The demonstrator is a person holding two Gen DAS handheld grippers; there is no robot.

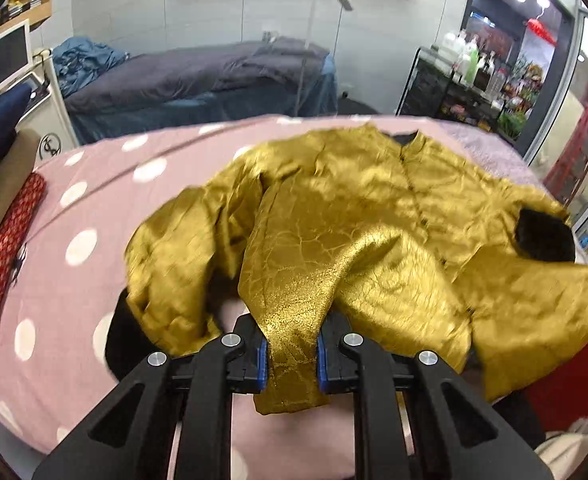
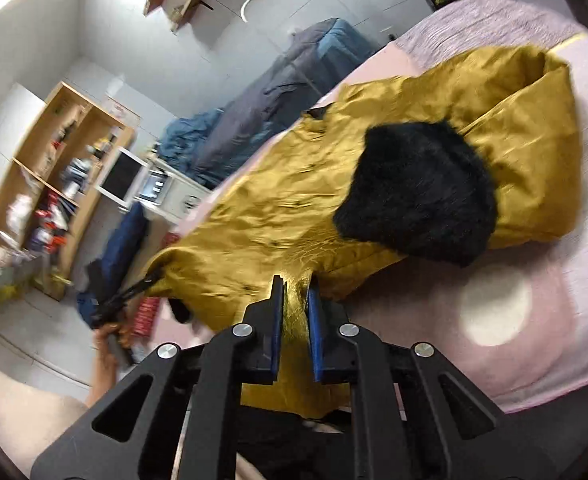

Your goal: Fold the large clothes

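A gold silky jacket (image 1: 357, 220) with black fur cuffs (image 1: 543, 236) lies on a pink polka-dot bed cover (image 1: 94, 208). My left gripper (image 1: 292, 354) is shut on the jacket's near hem and lifts a fold of it. My right gripper (image 2: 295, 316) is shut on another part of the near hem of the jacket (image 2: 278, 200), beside a black fur cuff (image 2: 417, 196). The left gripper (image 2: 134, 288) shows at the far hem corner in the right wrist view.
A red patterned cloth (image 1: 2, 256) lies at the bed's left edge. A second bed with grey and blue bedding (image 1: 198, 76) stands behind. A bottle shelf (image 1: 465, 76) is at the back right, a wooden shelf unit (image 2: 54, 184) at the left.
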